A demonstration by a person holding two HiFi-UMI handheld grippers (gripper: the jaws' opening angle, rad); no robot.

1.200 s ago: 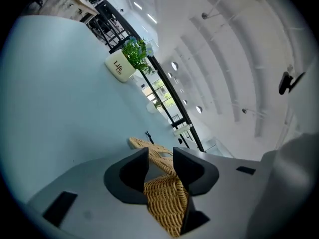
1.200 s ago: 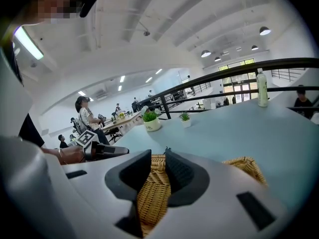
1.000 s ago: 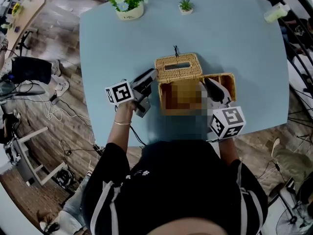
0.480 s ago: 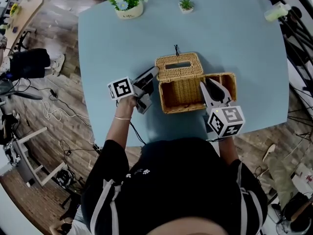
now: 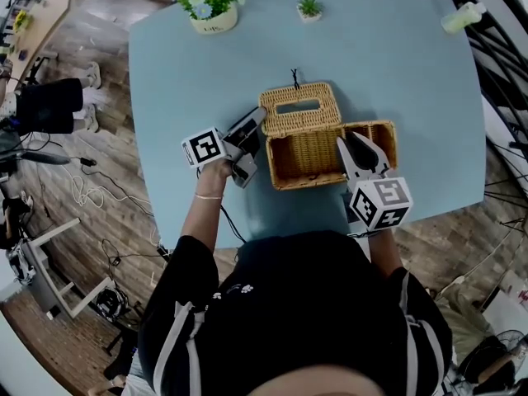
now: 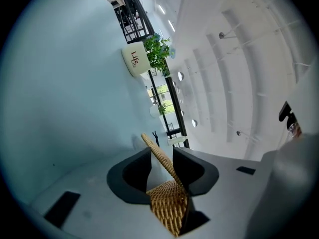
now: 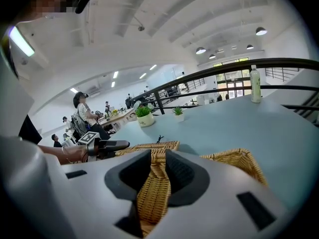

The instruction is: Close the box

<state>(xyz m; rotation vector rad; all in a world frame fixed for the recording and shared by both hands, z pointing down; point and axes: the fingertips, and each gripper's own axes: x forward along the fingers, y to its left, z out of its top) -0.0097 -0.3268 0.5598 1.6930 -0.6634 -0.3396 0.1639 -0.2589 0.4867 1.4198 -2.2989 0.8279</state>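
- A rectangular woven wicker box (image 5: 307, 157) sits mid-way across the pale blue table (image 5: 396, 64). Its slotted wicker lid (image 5: 299, 110) lies open on the far side.
- The left gripper (image 6: 160, 156) clamps the lid's left edge.
- The right gripper (image 7: 158, 158) clamps the box's right wall.
- Best approach, as I judge it: steady the box on the right and swing the lid slowly toward the near side.

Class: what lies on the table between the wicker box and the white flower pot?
Head view: only bare blue table separates wicker box and white flower pot.
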